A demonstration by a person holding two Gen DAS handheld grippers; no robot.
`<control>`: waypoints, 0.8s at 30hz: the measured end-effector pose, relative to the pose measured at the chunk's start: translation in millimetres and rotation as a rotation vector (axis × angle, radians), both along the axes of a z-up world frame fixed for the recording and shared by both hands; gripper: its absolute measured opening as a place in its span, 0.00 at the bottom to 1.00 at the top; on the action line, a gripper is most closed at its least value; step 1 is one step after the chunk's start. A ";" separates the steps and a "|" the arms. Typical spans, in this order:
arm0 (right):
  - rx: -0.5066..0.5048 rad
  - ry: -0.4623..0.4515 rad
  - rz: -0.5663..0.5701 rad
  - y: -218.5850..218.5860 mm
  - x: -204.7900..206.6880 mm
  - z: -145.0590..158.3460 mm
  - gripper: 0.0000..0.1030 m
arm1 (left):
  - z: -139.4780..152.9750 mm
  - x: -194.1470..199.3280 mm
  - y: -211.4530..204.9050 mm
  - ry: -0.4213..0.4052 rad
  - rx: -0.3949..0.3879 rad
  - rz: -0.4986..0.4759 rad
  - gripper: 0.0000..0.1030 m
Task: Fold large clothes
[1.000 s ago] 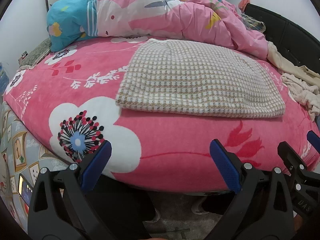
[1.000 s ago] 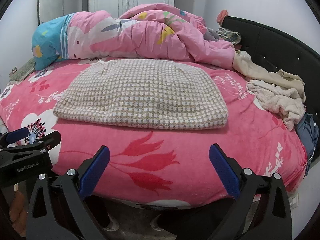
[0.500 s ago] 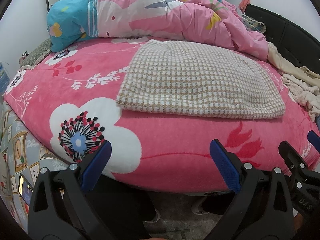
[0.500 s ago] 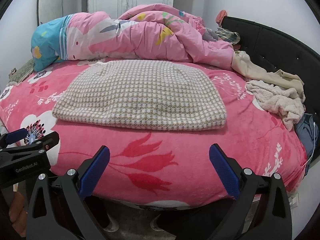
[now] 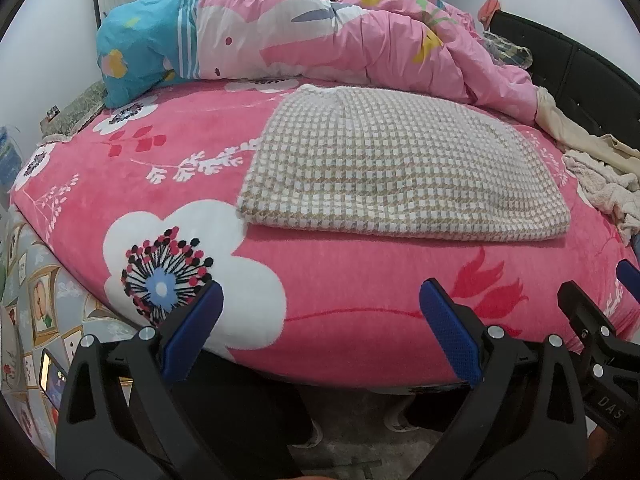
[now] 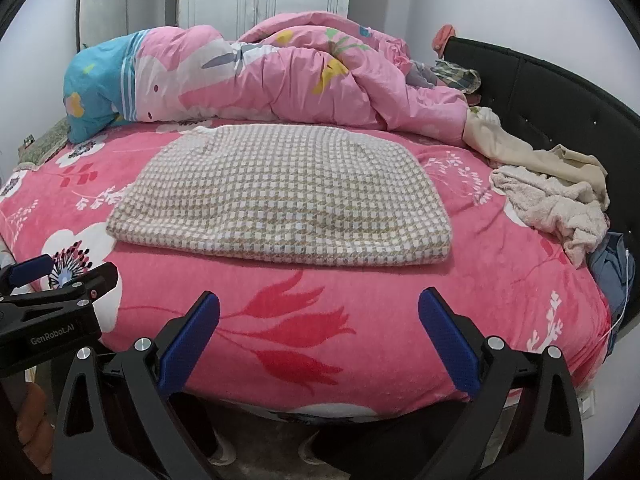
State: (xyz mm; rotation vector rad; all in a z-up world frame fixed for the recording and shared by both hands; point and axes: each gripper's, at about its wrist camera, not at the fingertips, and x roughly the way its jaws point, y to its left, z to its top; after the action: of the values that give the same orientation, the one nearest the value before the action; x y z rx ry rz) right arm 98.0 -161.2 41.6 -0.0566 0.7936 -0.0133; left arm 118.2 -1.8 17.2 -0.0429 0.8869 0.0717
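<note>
A beige-and-white checked garment (image 5: 400, 172) (image 6: 280, 204) lies folded flat in a rounded rectangle on the pink flowered bed (image 5: 340, 300) (image 6: 360, 300). My left gripper (image 5: 320, 336) hangs open at the bed's near edge, short of the garment's left front corner, with nothing between its blue pads. My right gripper (image 6: 320, 336) is also open and empty, in front of the garment's near edge. Each gripper shows at the side of the other's view.
A bunched pink and blue duvet (image 6: 260, 80) fills the back of the bed. Loose cream clothes (image 6: 560, 196) and a blue garment (image 6: 612, 264) lie at the right by the black headboard (image 6: 560, 92). Floor and shoes (image 5: 396, 424) show below the bed edge.
Both views have shifted only slightly; the garment sits a little lower in the right wrist view. Grippers stay open and nothing on the bed has moved.
</note>
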 end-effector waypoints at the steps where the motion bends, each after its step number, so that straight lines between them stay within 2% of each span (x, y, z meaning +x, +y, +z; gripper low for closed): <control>1: -0.001 0.000 0.000 0.9 -0.5 -0.1 0.94 | 0.8 -0.3 0.2 -0.001 0.001 0.001 0.92; 24: -0.005 -0.001 0.000 3.0 -1.9 -0.5 0.94 | 2.2 -0.7 0.5 -0.003 0.002 0.001 0.92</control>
State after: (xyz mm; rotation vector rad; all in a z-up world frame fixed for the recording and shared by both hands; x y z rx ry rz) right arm 96.1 -158.2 41.1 -0.0612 0.7925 -0.0157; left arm 117.5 -1.3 19.3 -0.0412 0.8835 0.0737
